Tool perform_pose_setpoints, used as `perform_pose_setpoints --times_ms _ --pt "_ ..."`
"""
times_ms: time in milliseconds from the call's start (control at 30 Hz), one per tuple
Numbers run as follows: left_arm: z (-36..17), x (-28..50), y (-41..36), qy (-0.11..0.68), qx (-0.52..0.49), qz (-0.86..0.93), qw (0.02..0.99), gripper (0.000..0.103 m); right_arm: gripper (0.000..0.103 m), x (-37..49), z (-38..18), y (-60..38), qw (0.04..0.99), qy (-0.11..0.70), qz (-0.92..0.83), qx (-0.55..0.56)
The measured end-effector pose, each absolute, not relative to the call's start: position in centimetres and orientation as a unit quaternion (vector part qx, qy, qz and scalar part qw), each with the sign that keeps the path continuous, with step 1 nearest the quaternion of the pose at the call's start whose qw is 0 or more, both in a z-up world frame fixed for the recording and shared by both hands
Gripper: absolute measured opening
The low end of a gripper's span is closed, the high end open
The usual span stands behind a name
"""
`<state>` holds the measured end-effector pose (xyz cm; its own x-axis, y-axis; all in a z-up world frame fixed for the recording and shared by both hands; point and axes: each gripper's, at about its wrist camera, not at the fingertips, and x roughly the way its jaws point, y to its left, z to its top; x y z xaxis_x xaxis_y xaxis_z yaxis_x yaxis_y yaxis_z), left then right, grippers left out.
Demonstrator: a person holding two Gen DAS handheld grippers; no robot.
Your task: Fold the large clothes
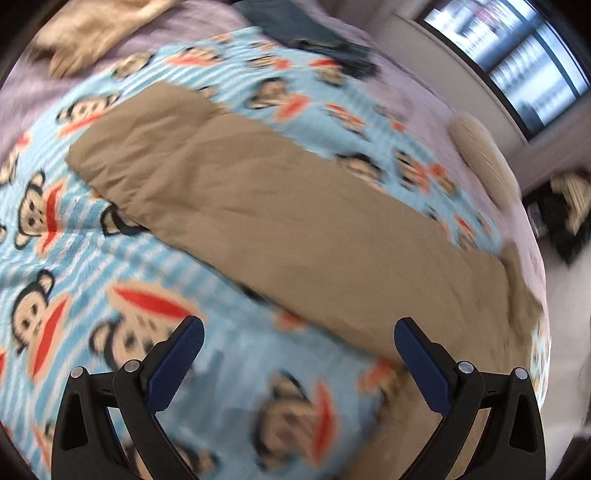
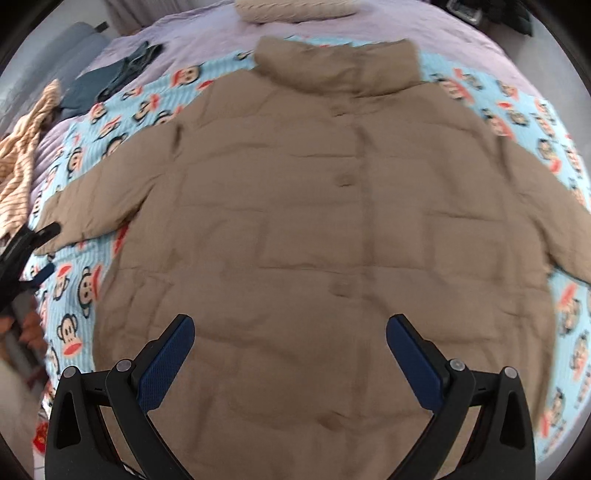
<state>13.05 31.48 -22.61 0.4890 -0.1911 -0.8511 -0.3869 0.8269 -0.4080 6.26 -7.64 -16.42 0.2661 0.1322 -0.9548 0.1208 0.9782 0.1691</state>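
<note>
Folding looks not yet begun: the jacket (image 2: 314,221) lies flat and face up on the blanket (image 2: 517,110) in the middle of the bed (image 2: 184,33), collar toward the far edge, both sleeves spread outward, nothing turned in; sleeves and body are all left to fold; the left gripper (image 1: 299,341) hovers released over a sleeve (image 1: 277,206); the right gripper (image 2: 290,338) hangs spread above the hem, grasping nothing; the jacket is tan, quilted, puffy, with covered snaps; the blanket is fleecy, monkey-printed
</note>
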Motion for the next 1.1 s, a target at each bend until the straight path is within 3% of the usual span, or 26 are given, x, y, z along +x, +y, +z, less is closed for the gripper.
perform_pose_setpoints --times_ms 133,367,400,433,467,500,533,600,667,733,800,1100 --pt "-25.9 14.7 35.2 0.489 -0.347 0.08 0.796 0.103 0.103 7.6 -17.9 -6.1 0.79 0.602 0.021 0.114" --pt "-25.4 18.2 36.7 0.452 -0.337 0.111 0.818 0.102 0.103 10.8 -17.4 -4.3 0.805 0.578 0.055 0.126" --pt "-25.2 18.6 36.7 0.447 -0.332 0.122 0.822 0.093 0.103 11.4 -17.2 -4.1 0.807 0.573 0.058 0.127" --pt "-25.2 18.9 36.6 0.446 -0.33 0.123 0.823 0.067 0.103 12.1 -17.1 -3.7 0.811 0.568 0.061 0.128" --pt "-25.3 19.2 36.7 0.451 -0.332 0.114 0.821 0.054 0.103 12.9 -17.1 -3.3 0.814 0.562 0.066 0.132" --pt "-25.5 19.7 36.7 0.462 -0.335 0.099 0.815 0.032 0.103 13.4 -17.1 -3.0 0.816 0.558 0.07 0.135" --pt "-25.5 19.9 36.8 0.465 -0.335 0.09 0.815 0.018 0.103 14.0 -17.1 -2.7 0.817 0.554 0.074 0.142" --pt "-24.5 19.8 36.6 0.462 -0.321 0.079 0.823 0.017 0.103 15.4 -17.1 -2.1 0.82 0.542 0.085 0.165" --pt "-22.2 19.4 36.1 0.445 -0.292 0.066 0.844 0.017 0.093 16.7 -17.1 -1.4 0.823 0.53 0.089 0.185" --pt "-19.9 18.9 35.5 0.431 -0.269 0.051 0.86 0.017 0.04 17.9 -17.6 -0.6 0.815 0.536 0.098 0.198" --pt "-17.7 18.5 34.8 0.416 -0.245 0.035 0.875 0.017 0.019 19.4 -18.6 0.4 0.799 0.545 0.117 0.225" --pt "-10.7 18.7 27.7 0.366 -0.162 -0.065 0.914 0.017 0.016 22.5 -26.6 5.6 0.731 0.588 0.175 0.298"
